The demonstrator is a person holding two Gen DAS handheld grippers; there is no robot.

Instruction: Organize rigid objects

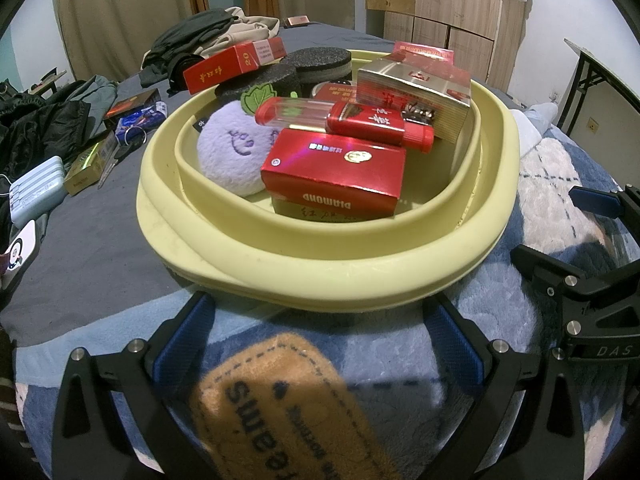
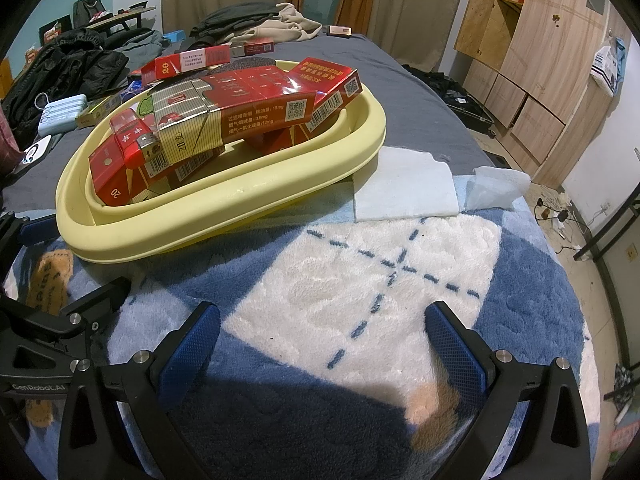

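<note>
A pale yellow basin (image 1: 320,276) (image 2: 248,184) sits on a blue and white fleece blanket (image 2: 360,280). It holds a red box printed DIAMOND (image 1: 336,176), a red tube with a clear cap (image 1: 348,120), a gold and red carton (image 1: 416,88) (image 2: 224,112), a purple plush (image 1: 228,152) and two black foam discs (image 1: 320,60). A red pack marked 20 (image 1: 236,64) (image 2: 184,64) rests on the far rim. My left gripper (image 1: 320,332) stands open just short of the near rim, empty. To the right of the basin, my right gripper (image 2: 320,328) is open over the blanket, empty.
Loose packs (image 1: 132,108), a gold box (image 1: 84,168), a pale blue power bank (image 1: 36,192) (image 2: 64,112) and a phone (image 1: 20,252) lie on the grey sheet left of the basin. Clothes (image 1: 208,36) pile at the back. A white cloth (image 2: 404,188) lies right of the basin. Wooden cabinets (image 2: 532,80) stand at right.
</note>
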